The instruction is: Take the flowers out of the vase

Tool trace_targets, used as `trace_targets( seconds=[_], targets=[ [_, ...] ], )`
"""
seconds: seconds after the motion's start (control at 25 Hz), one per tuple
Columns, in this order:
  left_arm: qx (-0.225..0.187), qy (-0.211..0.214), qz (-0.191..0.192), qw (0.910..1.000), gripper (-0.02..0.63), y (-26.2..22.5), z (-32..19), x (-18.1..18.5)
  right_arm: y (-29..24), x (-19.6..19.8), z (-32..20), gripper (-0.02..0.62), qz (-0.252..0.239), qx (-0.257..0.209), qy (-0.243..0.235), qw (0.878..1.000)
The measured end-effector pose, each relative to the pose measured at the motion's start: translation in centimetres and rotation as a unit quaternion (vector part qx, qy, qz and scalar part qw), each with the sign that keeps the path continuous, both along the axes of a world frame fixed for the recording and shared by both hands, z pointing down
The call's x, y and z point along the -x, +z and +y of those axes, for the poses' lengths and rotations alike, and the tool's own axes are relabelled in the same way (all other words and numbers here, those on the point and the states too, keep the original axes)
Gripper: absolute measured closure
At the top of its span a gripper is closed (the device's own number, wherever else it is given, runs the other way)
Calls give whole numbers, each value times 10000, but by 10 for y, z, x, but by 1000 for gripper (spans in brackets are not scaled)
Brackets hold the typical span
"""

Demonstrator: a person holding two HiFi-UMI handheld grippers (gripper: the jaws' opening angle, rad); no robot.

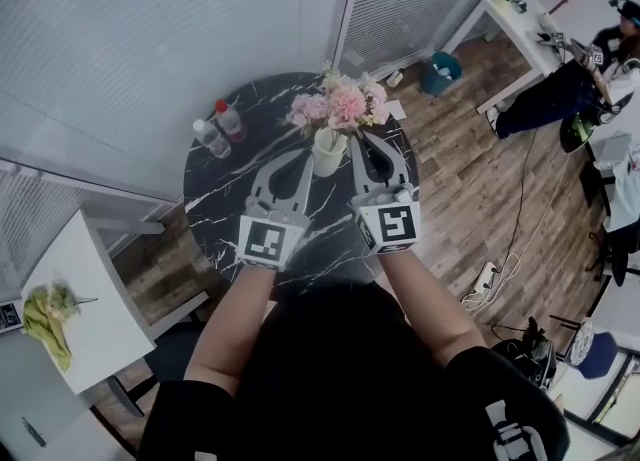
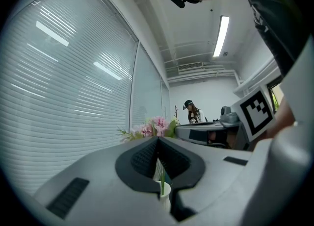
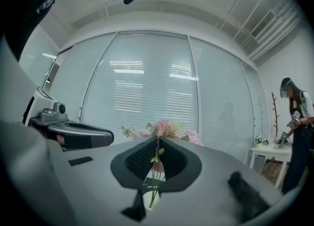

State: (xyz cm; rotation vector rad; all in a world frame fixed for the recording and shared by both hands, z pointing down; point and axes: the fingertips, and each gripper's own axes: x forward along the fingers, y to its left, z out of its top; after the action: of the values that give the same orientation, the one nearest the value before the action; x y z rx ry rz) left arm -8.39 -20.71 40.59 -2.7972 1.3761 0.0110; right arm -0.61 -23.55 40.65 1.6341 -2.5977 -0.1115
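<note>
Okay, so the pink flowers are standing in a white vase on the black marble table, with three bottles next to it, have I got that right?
Not quite: there are two bottles, not three. The head view shows them side by side, to the left of the vase. The rest holds: pink flowers in a white vase on the black marble table.

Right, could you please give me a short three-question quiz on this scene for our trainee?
1. True or false: the flowers are out of the white vase.
2. How many plastic bottles stand on the black marble table?
3. The right hand-held gripper has its jaws: A) wide apart, B) together, C) out of sight.
Key: 1 false, the stems are in the vase; 2 two; 3 B.
</note>
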Motion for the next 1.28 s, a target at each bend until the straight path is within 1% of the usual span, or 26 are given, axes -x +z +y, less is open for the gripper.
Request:
trace_targets(
  seconds=[0.2,0.52,0.84,1.0,1.28],
  targets=[
    [53,-40,-78,9999,594,-9,5,2,-17,0,5,568,36,-166,11,9999],
    [-45,-38,-105,9999,594,-25,13,2,-40,-3,14,568,15,-463,82,9989],
    [-204,62,-66,9998,594,-36,21,-1,-63,-8,24,568,28,-737,170,9971],
    [-185,109,-96,9997,594,-38,24,-3,-77,-9,30,568,-13,-887,211,9958],
    [-218,228,-61,9995,594,-42,33,-10,-83,-19,41,568,101,-904,347,9953]
  ],
)
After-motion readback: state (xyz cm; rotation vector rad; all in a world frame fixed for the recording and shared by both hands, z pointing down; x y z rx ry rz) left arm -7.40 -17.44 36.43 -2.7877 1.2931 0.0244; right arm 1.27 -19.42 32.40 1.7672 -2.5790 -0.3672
